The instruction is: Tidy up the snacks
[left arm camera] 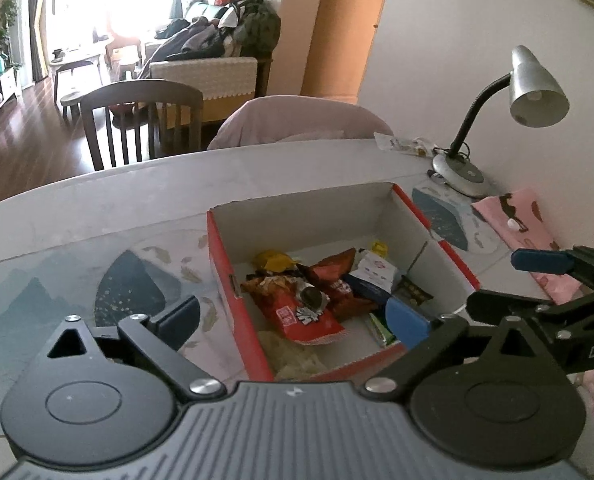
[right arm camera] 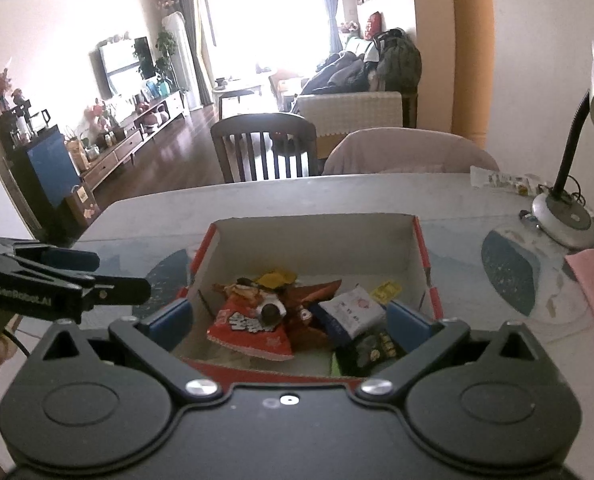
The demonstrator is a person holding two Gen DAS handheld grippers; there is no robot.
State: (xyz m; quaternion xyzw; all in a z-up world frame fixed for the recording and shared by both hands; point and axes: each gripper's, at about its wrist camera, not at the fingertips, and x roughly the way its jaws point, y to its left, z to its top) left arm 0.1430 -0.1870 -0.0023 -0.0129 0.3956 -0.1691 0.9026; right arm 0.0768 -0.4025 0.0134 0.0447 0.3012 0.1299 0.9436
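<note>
Daylight from the living room behind falls across the pale dining table where I work. My left gripper is released, jaws spread wide with nothing between them, one finger over the patterned mat and the other over the near right corner of the red cardboard box. My right gripper is likewise wide and empty, hanging over the box's near wall with its fingers straddling the pile. In the left view it shows at the right edge, just beside the box.

The snacks all lie inside the box: a red snack packet on top, near the front, a yellow wrapper behind it, a white pouch to the right and a dark packet in the near right corner. I judge they sit heaped toward the front because they were dropped in from my side; the back of the box floor is bare.

Around the box, the walls stand tall, so any reach in has to come from above. To the right, a desk lamp and a pink cloth narrow the space; a clear wrapper lies by the far edge. Left of the box the table is open.
</note>
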